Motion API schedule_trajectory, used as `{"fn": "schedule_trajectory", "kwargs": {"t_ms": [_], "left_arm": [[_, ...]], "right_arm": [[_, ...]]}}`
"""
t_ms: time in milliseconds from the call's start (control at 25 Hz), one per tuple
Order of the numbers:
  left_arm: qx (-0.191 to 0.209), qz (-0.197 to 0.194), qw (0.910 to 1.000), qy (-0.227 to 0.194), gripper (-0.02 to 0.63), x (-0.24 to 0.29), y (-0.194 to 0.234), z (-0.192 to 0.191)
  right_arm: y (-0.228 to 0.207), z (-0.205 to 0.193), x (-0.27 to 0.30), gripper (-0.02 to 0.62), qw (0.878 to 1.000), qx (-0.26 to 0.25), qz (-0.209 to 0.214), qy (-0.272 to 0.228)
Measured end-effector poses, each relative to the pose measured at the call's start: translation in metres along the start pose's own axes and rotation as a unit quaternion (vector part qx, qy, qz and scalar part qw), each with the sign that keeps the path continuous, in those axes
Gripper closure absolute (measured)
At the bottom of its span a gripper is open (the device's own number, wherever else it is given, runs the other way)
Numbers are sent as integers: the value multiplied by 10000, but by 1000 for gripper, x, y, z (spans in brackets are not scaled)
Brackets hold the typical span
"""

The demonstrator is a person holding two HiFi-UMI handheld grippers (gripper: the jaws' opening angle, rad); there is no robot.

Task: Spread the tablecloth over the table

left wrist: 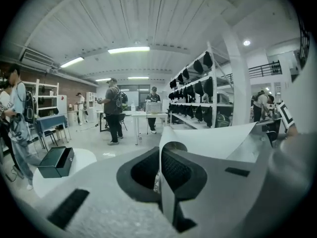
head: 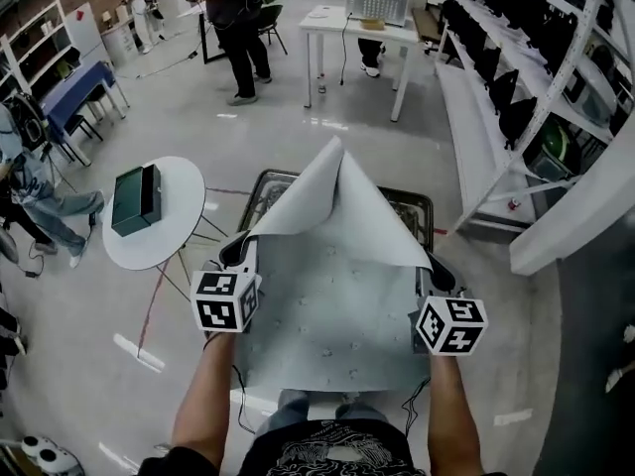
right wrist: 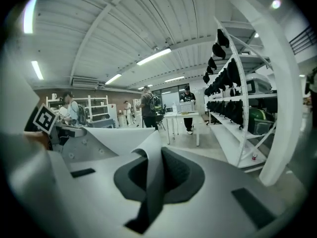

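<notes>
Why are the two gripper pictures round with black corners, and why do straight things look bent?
Left gripper view: a wide-angle lens gives the round, dark-cornered image; the ceiling strip light glares white, the near foreground is soft. Right gripper view: same lens, the white shelf post bows into an arc. Head view: milder bending at the edges, even light, the pale grey tablecloth sharp.

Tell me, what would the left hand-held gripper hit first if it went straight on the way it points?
Shut on the tablecloth, the left hand-held gripper points ahead and slightly down. Past the cloth's curled edge it would probably meet the dark-rimmed table near its far left corner; depth is hard to judge.
</notes>
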State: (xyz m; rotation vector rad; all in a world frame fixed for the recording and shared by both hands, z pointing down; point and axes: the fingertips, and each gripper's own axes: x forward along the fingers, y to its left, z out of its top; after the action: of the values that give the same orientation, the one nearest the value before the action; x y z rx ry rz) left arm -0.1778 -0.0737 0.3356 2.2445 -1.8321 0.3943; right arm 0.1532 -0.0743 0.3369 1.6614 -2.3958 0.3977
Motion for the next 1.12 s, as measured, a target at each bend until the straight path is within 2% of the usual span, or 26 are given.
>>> {"fn": "schedule_trajectory", "kwargs": {"t_ms": [280, 480, 720, 920, 1120], "left_arm": [[-64, -706, 9973, 206, 598, 40, 35, -19], [-64, -1012, 9944, 282, 598, 58, 55, -21], [102, -1168, 9919, 482, 598, 80, 74, -25], [247, -1195, 9898, 733, 598, 101, 79, -44], [207, -1109, 9890, 954, 598, 125, 83, -65]], "right_arm": [[13, -2, 12, 588, 9972, -201, -711, 151], [20, -3, 11, 588, 9945, -116, -981, 353], [15, -17, 19, 588, 9916, 60, -1145, 602], [-6, -31, 38, 586, 9890, -177, -1193, 852], [-45, -58, 61, 583, 9839, -457, -1297, 1143]]}}
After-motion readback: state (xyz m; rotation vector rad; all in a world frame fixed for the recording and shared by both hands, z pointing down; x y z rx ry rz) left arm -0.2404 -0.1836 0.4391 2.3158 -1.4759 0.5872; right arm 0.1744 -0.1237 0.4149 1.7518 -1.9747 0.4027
